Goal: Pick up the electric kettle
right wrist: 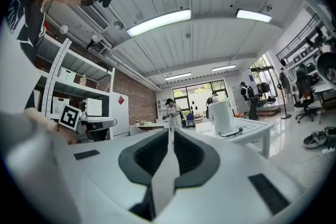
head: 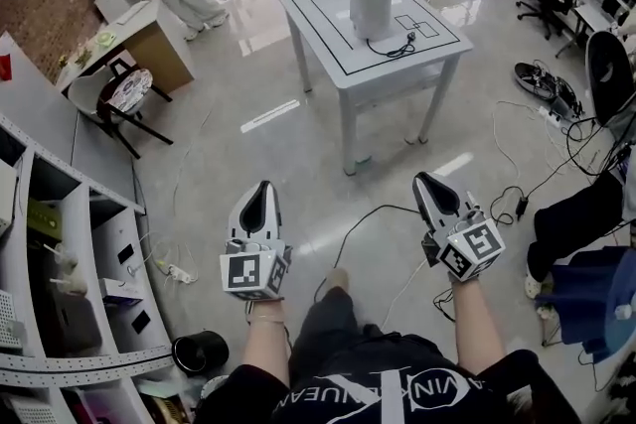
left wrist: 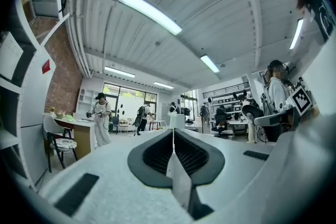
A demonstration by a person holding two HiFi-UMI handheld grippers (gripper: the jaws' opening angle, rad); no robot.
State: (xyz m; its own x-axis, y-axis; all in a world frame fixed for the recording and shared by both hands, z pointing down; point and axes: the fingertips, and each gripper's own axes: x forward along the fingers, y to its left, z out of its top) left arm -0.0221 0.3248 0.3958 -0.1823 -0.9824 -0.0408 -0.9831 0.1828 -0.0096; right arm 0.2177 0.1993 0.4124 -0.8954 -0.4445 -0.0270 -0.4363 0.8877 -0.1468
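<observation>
electric kettle (head: 371, 3): upright on desk (head: 320, 15), 12 o'clock, well apart from both | left gripper (head: 264, 188): jaws clenched, empty | right gripper (head: 425, 182): jaws clenched, empty | cord (head: 393, 47) (looped at kettle's base): clear in head view, unreadable in left gripper view

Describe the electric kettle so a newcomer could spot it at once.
Find the white table marked with black lines, mid-floor. The kettle stands on it: a tall white cylinder, the tallest thing there, with its black cord coiled at its base.
</observation>
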